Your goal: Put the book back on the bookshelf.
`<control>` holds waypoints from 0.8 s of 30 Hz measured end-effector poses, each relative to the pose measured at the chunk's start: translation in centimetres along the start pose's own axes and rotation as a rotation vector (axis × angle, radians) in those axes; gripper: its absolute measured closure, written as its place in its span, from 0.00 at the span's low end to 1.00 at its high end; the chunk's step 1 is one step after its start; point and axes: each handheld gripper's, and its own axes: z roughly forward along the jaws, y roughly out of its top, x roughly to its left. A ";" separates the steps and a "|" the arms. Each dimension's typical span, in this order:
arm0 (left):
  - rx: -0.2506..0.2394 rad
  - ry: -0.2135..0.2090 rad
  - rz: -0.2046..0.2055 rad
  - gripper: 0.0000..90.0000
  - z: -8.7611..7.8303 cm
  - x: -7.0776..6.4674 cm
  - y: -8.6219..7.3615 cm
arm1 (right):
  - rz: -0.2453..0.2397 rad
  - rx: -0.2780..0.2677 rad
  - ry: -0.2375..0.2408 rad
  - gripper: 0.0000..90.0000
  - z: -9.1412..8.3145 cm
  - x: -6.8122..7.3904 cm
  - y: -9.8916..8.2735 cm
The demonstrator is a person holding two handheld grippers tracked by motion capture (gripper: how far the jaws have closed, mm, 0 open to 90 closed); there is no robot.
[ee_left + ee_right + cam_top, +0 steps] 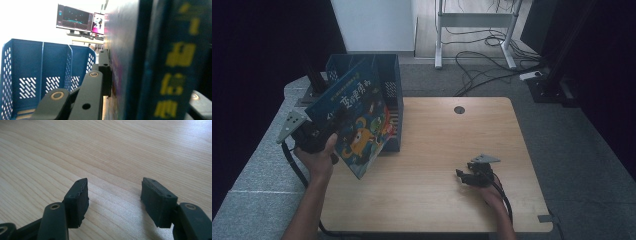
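A blue perforated file rack (389,87) stands at the worktop's (447,150) far left corner. Beyond the worktop, cables (484,62) sprawl beneath a white frame (474,20). A monitor (74,18) glows behind the rack.

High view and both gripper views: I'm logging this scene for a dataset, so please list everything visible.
book: one, blue cover with yellow lettering, held tilted above the table's left edge, in front of the file rack
file rack: one, blue, perforated, table's far left
table: one, light wood
cables: several, black, floor beyond
monitors: two, lit, background
left gripper: black, shut on book
right gripper: black, open, resting low over the table at the right
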 end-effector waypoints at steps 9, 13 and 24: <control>-0.002 0.026 0.004 0.91 0.8 0.1 0.5 | 0.005 -0.002 0.006 0.42 0.0 -0.1 0.0; 0.012 0.033 0.014 0.91 1.5 0.1 0.5 | 0.014 -0.003 0.010 0.42 -0.1 -0.2 0.0; 0.015 0.056 0.025 0.91 3.0 -0.3 0.6 | 0.016 -0.004 0.011 0.42 -0.1 -0.2 0.0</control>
